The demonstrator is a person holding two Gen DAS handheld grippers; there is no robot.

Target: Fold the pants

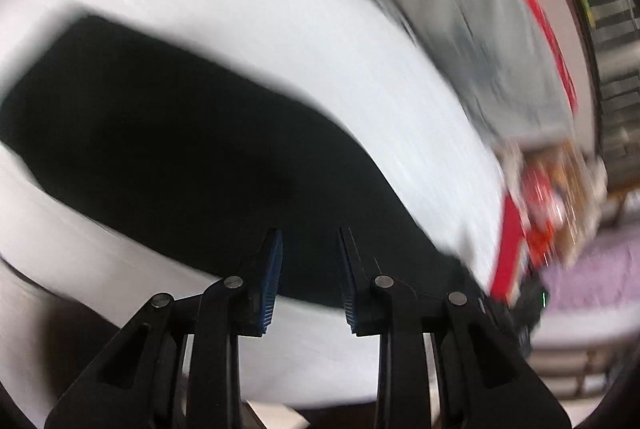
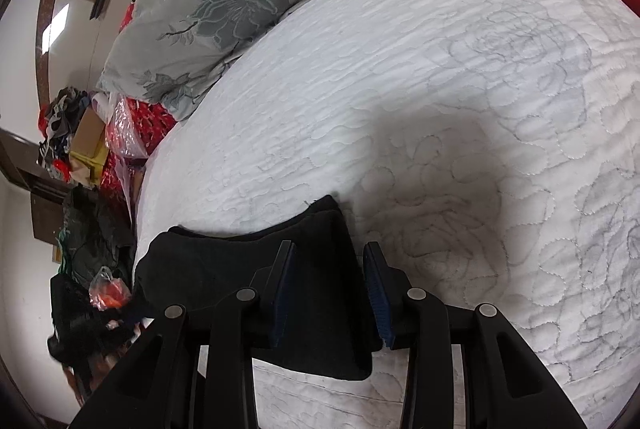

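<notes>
The black pants lie flat on the white quilted bed, stretching from the left to the lower middle of the blurred left wrist view. My left gripper is open and empty just above their near edge. In the right wrist view a folded end of the pants lies near the bed's edge. My right gripper is open, its jaws either side of the corner of that end, holding nothing.
A grey floral quilt lies bunched at the far side of the white bed over red bedding. Beside the bed stand a cluttered dark cabinet, bags and clothes.
</notes>
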